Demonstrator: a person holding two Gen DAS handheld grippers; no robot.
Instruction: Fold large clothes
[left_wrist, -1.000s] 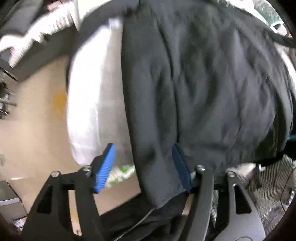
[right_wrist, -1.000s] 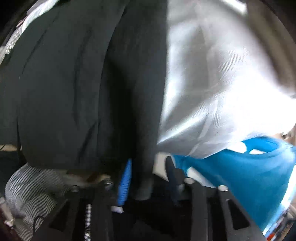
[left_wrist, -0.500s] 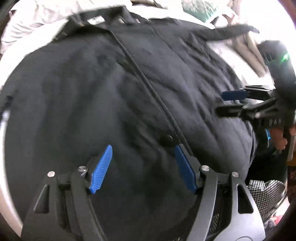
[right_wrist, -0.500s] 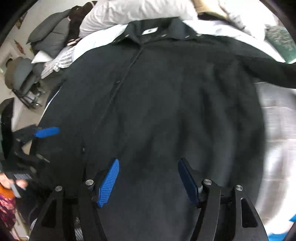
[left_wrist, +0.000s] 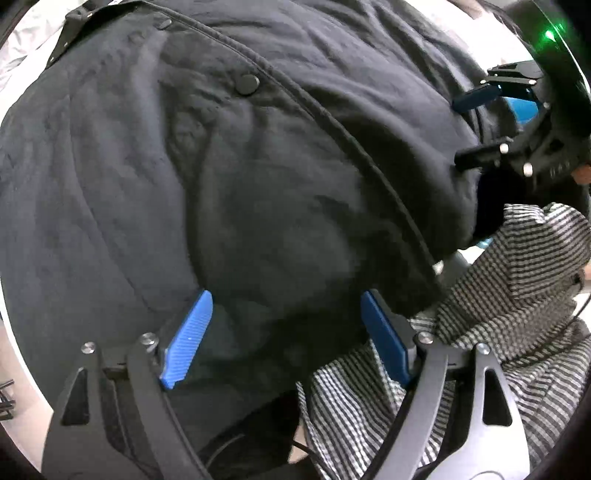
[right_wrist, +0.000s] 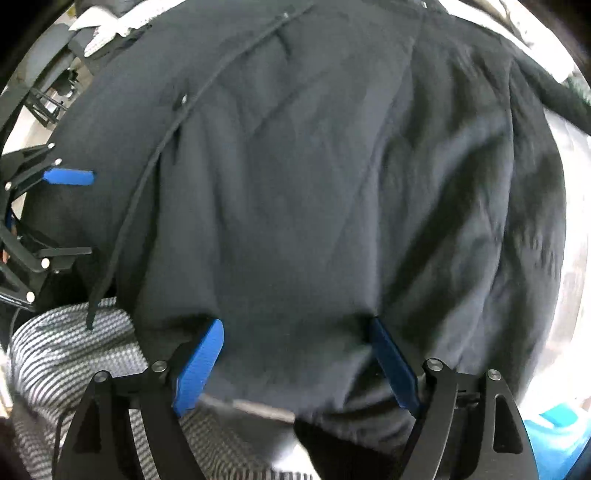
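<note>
- The black coat (left_wrist: 229, 177) now lies spread flat on the bed, hem toward 6 o'clock; a second ago it hung bunched in the air.
- Left gripper (left_wrist: 284, 332) and right gripper (right_wrist: 295, 354): jaws apart, released, hovering at the hem.
- Folding can likely begin.

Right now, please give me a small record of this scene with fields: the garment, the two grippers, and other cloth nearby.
garment: black jacket, spread flat, front up, snap button visible
left gripper: open, over the jacket's lower edge, gripping nothing
right gripper: open, over the lower edge, gripping nothing
other cloth: striped fabric beside the hem
surface: white bedding under the jacket
</note>
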